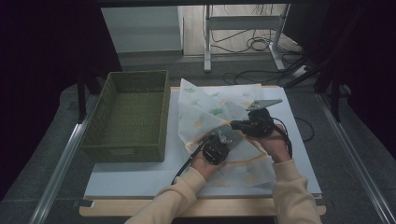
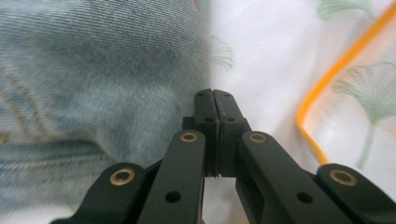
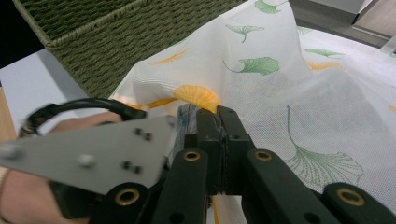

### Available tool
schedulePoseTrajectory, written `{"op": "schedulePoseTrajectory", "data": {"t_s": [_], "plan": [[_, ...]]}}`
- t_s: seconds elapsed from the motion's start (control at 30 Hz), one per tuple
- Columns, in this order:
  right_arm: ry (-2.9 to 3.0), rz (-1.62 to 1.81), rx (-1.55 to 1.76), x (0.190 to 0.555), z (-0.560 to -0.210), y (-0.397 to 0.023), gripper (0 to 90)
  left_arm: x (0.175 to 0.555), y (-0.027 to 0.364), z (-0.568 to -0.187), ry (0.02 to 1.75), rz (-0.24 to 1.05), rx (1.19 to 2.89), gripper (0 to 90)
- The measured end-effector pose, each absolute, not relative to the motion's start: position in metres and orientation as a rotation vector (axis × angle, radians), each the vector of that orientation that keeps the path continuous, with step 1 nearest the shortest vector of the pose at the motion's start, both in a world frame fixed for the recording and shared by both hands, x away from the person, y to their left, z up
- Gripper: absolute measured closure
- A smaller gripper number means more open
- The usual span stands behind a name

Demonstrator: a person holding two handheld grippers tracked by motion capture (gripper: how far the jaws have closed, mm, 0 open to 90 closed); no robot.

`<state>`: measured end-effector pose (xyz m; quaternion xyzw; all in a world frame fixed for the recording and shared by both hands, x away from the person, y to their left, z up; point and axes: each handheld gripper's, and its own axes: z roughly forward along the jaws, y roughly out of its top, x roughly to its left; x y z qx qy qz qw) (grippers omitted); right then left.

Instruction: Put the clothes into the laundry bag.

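At centre of the high view, both tools pinch a leaf-printed cloth [image 1: 210, 109] on the bench [image 1: 140, 179].
Left tool [image 1: 223, 138] and right tool [image 1: 235, 124] are closed tight on the cloth over denim [image 2: 93, 79]; its peak points up-left beside the basket [image 1: 128, 114], with free bench at lower left.

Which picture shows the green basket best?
The high view: the whole green basket shows, open-topped, left of the leaf-print cloth. The right gripper view catches one woven corner. The left gripper view looks at denim and cloth instead.
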<state>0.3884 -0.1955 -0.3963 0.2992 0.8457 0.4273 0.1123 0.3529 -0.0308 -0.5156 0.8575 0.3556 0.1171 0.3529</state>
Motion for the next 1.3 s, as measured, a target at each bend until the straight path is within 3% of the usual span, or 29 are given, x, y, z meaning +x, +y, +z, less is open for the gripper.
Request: {"op": "schedulePoseTrajectory", "data": {"t_s": [0.43,0.8,1.3], "plan": [[2.511,1.226,0.872,0.388,-0.401,-0.189,89.0,0.314,0.017,-0.502,0.900,0.245,2.121,89.1],[2.545,1.207,0.854,0.386,-0.407,-0.183,89.0,0.302,0.057,-0.499,0.946,0.244,2.075,89.3],[2.593,1.173,0.869,0.386,-0.419,-0.178,88.8,0.293,0.073,-0.498,0.945,0.244,2.064,87.9]]}}
